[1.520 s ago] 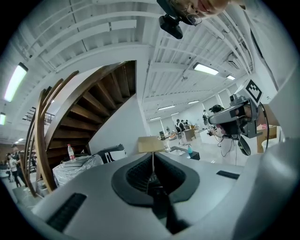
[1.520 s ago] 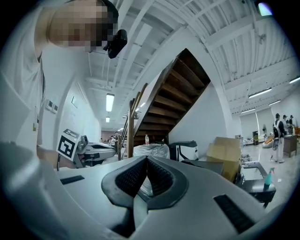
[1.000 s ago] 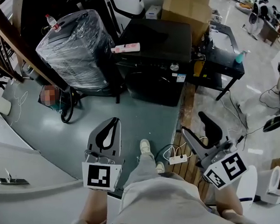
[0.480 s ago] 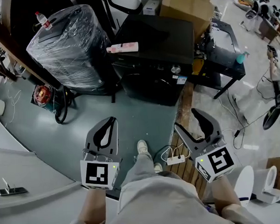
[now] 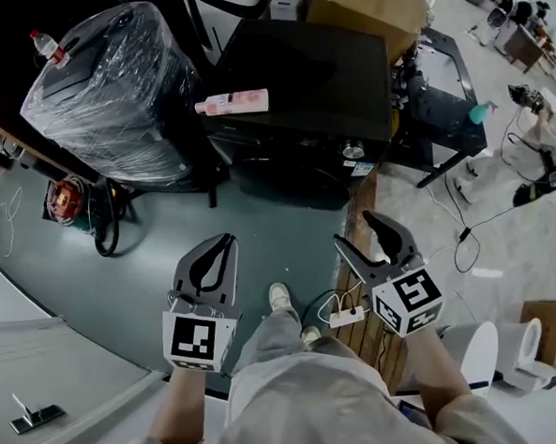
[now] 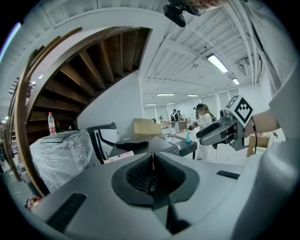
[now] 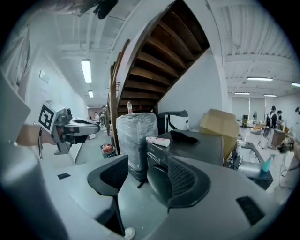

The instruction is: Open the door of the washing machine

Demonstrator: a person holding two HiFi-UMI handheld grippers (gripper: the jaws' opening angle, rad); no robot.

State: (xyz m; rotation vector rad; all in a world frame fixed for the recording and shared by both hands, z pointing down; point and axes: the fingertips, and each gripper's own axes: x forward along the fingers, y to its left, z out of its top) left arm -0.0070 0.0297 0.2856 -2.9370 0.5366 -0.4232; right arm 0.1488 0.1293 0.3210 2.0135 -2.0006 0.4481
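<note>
Left tongs: jaws closed together, nothing between them. Right tongs: jaws apart and empty. Both are held well apart from the target. Just beyond them, the person's shoe is planted on the grey floor, near a power strip. Farther ahead stands the black washing machine, with a pink bottle lying on its top and a plastic-wrapped unit to its left. Its round door faces the person and appears shut. Compared with one second ago, the machine fills more of the head view and the right tongs point more directly at it. The approach is therefore under way, with no contact made. Next requirement, as judged: close the remaining gap and bring the open right tongs to the door's edge.
</note>
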